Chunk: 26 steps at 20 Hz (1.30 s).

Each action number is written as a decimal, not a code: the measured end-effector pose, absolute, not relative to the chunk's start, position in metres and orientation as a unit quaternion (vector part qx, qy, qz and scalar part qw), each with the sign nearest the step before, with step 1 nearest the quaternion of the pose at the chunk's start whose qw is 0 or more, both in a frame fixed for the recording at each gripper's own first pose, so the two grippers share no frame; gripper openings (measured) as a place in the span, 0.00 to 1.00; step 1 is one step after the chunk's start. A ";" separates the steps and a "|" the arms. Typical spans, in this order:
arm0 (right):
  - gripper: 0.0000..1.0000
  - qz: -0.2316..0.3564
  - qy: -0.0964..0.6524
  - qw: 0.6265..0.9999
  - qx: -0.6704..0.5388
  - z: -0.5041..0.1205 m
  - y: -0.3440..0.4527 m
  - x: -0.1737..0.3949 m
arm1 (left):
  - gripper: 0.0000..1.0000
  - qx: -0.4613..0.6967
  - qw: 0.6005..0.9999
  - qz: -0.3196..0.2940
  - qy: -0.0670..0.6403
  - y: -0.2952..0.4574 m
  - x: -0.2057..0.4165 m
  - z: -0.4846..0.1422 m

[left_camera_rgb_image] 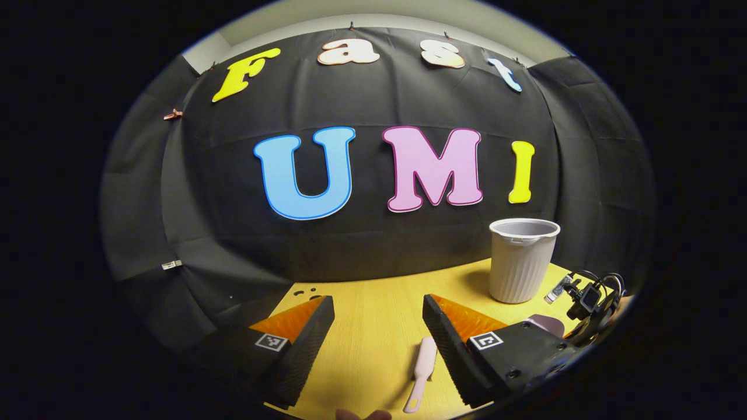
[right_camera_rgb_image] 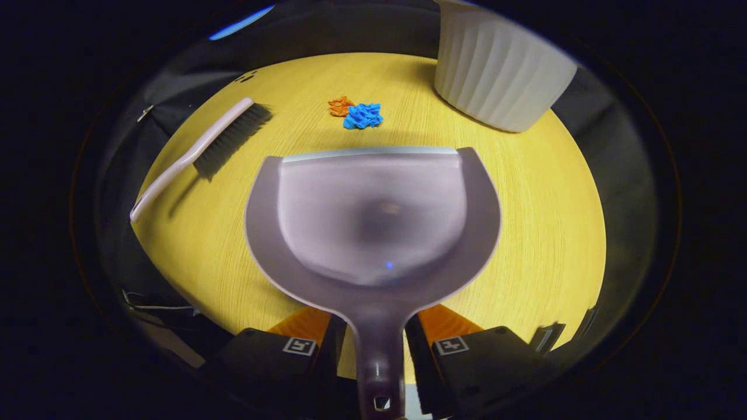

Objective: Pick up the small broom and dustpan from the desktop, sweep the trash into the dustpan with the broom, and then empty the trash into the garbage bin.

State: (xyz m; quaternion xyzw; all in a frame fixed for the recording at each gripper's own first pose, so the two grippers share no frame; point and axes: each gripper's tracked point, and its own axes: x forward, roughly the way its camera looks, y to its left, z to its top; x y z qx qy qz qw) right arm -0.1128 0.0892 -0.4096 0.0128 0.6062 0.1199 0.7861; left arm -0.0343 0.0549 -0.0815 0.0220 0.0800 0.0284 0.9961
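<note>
Dustpan gripped, broom lying free.

Our right gripper [right_camera_rgb_image: 373, 344] has its fingers closed in on both sides of the dustpan [right_camera_rgb_image: 373, 216] handle, pan held over the desktop [right_camera_rgb_image: 537, 192] w/ the scraps [right_camera_rgb_image: 357, 114] just past its front edge (garbage bin [right_camera_rgb_image: 502, 70] beyond, to the right). Our left gripper [left_camera_rgb_image: 378, 332] is spread wide, holding nothing; the broom [left_camera_rgb_image: 421, 373] handle lies on the desk btw its fingers, nearer the right one.
</note>
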 end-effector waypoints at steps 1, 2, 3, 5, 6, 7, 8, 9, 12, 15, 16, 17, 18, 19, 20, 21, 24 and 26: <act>0.45 0.120 0.612 0.782 0.015 -0.408 0.087 -0.112 | 0.97 0.021 0.996 0.029 0.083 0.054 -0.034 -0.084; 0.42 0.121 0.616 0.778 0.015 -0.407 0.087 -0.112 | 0.97 0.020 0.996 0.030 0.084 0.053 -0.033 -0.084; 0.39 0.123 0.618 0.776 0.011 -0.409 0.088 -0.112 | 0.97 0.020 0.996 0.030 0.085 0.051 -0.033 -0.086; 0.40 0.136 0.617 0.776 -0.002 -0.410 0.089 -0.111 | 0.97 0.019 0.995 0.034 0.090 0.049 -0.032 -0.090; 0.40 0.141 0.613 0.777 -0.004 -0.409 0.089 -0.110 | 0.97 0.019 0.995 0.034 0.095 0.047 -0.033 -0.093; 0.39 0.141 0.610 0.780 0.000 -0.409 0.089 -0.109 | 0.97 0.018 0.994 0.033 0.102 0.044 -0.033 -0.100; 0.39 0.139 0.609 0.781 0.005 -0.410 0.089 -0.107 | 0.97 0.018 0.993 0.031 0.111 0.042 -0.033 -0.106; 0.39 0.140 0.605 0.784 0.008 -0.410 0.090 -0.107 | 0.97 0.020 0.992 0.026 0.124 0.039 -0.033 -0.117; 0.37 0.157 0.583 0.797 -0.012 -0.407 0.085 -0.105 | 0.97 0.035 0.982 -0.018 0.187 0.023 -0.036 -0.161; 0.35 0.182 0.559 0.808 -0.035 -0.390 0.075 -0.108 | 0.97 0.036 0.958 -0.069 0.277 0.007 -0.043 -0.217; 0.35 0.187 0.553 0.811 -0.041 -0.384 0.069 -0.108 | 0.97 0.031 0.948 -0.084 0.306 0.000 -0.045 -0.234; 0.35 0.190 0.550 0.812 -0.045 -0.377 0.061 -0.110 | 0.97 0.029 0.938 -0.093 0.331 -0.004 -0.046 -0.249; 0.35 0.191 0.548 0.813 -0.046 -0.374 0.057 -0.111 | 0.97 0.032 0.931 -0.095 0.350 -0.005 -0.044 -0.262; 0.35 0.189 0.547 0.814 -0.042 -0.371 0.052 -0.113 | 0.97 0.037 0.926 -0.093 0.365 -0.005 -0.041 -0.276; 0.35 0.186 0.548 0.814 -0.038 -0.369 0.048 -0.114 | 0.96 0.042 0.919 -0.095 0.381 -0.007 -0.036 -0.287; 0.35 0.182 0.550 0.815 -0.032 -0.365 0.042 -0.117 | 0.96 0.049 0.911 -0.097 0.398 -0.009 -0.034 -0.298; 0.35 0.173 0.551 0.816 -0.032 -0.362 0.028 -0.121 | 0.92 0.058 0.887 -0.115 0.443 -0.016 -0.026 -0.334; 0.32 0.173 0.551 0.815 -0.044 -0.361 0.020 -0.124 | 0.89 0.065 0.877 -0.118 0.461 -0.016 -0.019 -0.349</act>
